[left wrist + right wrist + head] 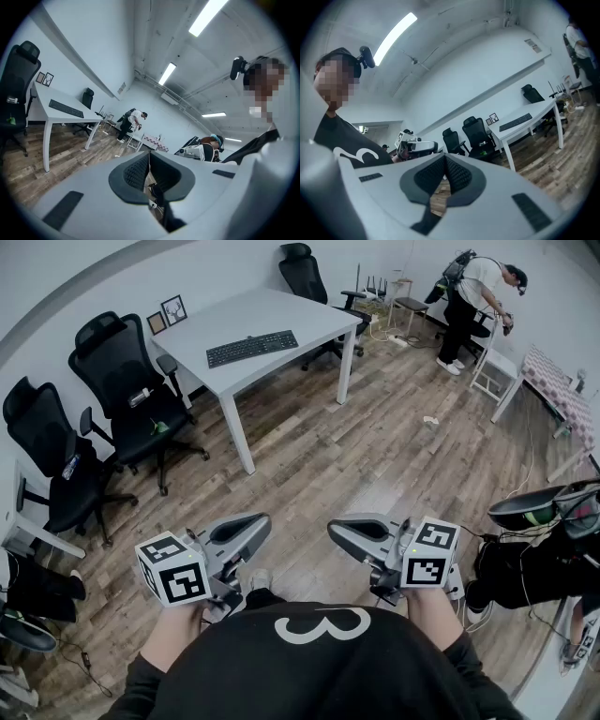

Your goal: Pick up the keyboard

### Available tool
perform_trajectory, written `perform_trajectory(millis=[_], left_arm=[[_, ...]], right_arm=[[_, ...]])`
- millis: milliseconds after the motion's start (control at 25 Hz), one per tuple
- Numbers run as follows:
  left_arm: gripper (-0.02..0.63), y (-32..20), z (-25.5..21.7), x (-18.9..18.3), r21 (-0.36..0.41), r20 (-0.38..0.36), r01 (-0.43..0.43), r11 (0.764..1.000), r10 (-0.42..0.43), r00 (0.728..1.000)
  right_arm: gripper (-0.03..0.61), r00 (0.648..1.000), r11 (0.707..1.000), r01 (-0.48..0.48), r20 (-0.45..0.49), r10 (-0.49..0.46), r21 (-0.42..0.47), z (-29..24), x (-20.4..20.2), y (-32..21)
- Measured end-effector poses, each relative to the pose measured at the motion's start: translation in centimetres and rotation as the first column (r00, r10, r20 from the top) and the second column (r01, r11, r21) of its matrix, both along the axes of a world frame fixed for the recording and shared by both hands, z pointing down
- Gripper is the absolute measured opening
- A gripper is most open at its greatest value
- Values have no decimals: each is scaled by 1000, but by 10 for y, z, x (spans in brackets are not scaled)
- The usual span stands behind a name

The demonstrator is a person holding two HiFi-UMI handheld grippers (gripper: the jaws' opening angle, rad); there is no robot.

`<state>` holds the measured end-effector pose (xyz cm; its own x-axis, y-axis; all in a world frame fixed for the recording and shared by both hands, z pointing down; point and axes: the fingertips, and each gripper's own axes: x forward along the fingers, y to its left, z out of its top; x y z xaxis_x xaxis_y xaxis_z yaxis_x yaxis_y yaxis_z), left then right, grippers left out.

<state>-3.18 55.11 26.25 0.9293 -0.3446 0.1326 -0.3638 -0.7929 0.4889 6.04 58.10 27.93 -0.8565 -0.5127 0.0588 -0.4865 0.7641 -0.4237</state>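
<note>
Two claws are held side by side, well apart from the white surface [281, 315], with a wide stretch of wooden floor [356, 446] lying between them and it. The left claw [258, 519] is seen with its jaws pressed together and nothing caught between them; in its own view the dark ribbed pads [136, 171] meet along a thin line, and only floor is glimpsed below that line. The right claw [339, 529] is likewise closed and empty, its pads [459, 176] touching. Both claws are pointed roughly level, and a marker cube [172, 568] is carried at the back of each.

The keyboard [251, 348], black and flat, is found lying on the surface, roughly at its middle, untouched by either claw. It is also made out on the surface in the left gripper view [65, 108] and in the right gripper view [515, 122].

Two picture frames [166, 315] are stood at the surface's far left corner, against the wall. Two black office chairs [127, 381] are placed just to the left of the surface, and a third chair [305, 273] is set behind it. A standing person [469, 296] in a white top is seen well to the right of the surface, bent over a small white stand.
</note>
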Motion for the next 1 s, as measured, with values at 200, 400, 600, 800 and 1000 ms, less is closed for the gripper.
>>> perform_trajectory(millis=[200,400,600,800,1000], left_arm=[[15,2,1,-4,-18,8,14,1000,-14,1000],[15,1,6,-9,-34,11,36,999,-36,999],[15,-5,8,-9,-36,15,35,999,-35,999],[15,-11,11,-1,-42,14,13,999,-13,1000],[15,-29,20,4,-63,9,-6,998,6,1000]], right_arm=[[8,1000,1000,3,-6,-3,-5,-1,-2,1],[8,1000,1000,0,6,0,-18,3,-2,-1],[8,1000,1000,-18,-7,17,-20,7,-1,-9],[9,999,999,-38,-26,38,-31,14,5,-15],[9,998,997,-46,-38,43,-66,23,6,-30]])
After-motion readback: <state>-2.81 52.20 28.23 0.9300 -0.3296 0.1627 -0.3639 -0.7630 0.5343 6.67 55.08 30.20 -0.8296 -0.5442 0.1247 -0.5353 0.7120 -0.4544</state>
